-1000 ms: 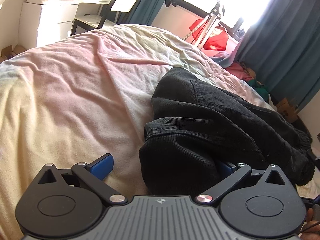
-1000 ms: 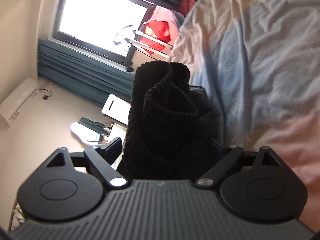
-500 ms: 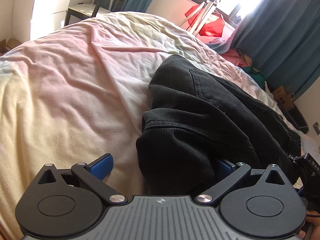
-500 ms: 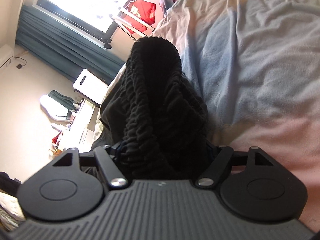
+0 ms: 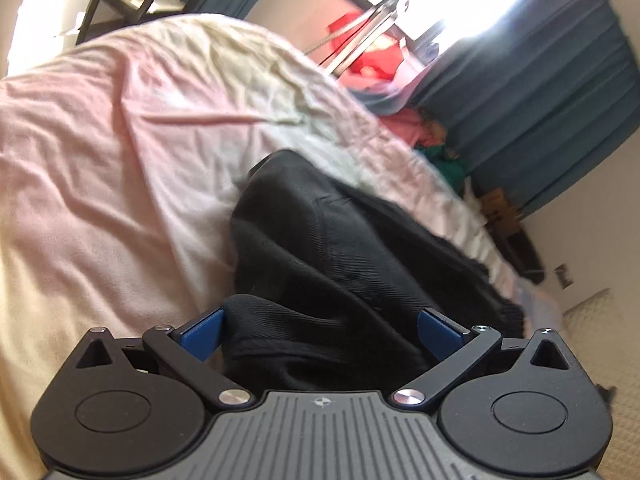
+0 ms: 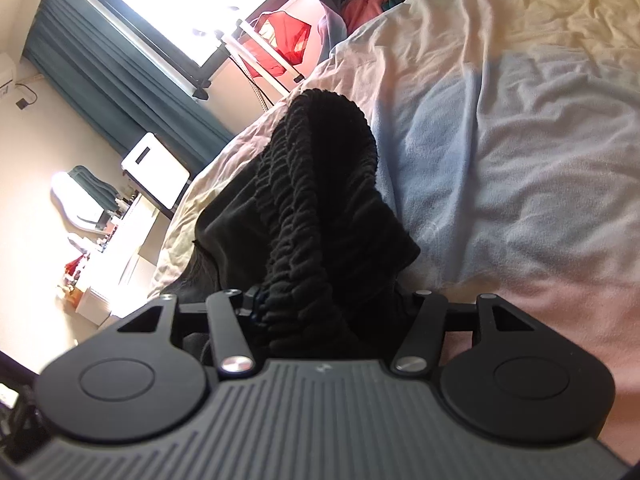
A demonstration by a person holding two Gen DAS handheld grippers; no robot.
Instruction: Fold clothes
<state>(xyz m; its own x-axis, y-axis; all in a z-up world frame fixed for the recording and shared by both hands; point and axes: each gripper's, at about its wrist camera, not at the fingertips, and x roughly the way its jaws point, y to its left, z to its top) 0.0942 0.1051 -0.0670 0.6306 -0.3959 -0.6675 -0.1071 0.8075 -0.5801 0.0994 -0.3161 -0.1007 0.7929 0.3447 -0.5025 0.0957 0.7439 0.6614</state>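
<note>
Since a second ago the left gripper [image 5: 320, 330] has closed its blue pads [image 5: 202, 330] in from a wide spread onto the ribbed hem of the black garment [image 5: 340, 248], and the right gripper [image 6: 326, 312] has narrowed its jaws around the gathered elastic band [image 6: 304, 184]. Both now pinch cloth, one at each end. The garment lies bunched and partly raised over the pastel bedsheet [image 5: 100, 168], draped between the two grippers. The risk is a lopsided hold: the thick, scrunched band may slide out of the right jaws if the cloth is pulled taut, and the left grip seems to take several layers, so any fold could trap a crease or drag the sheet along.
</note>
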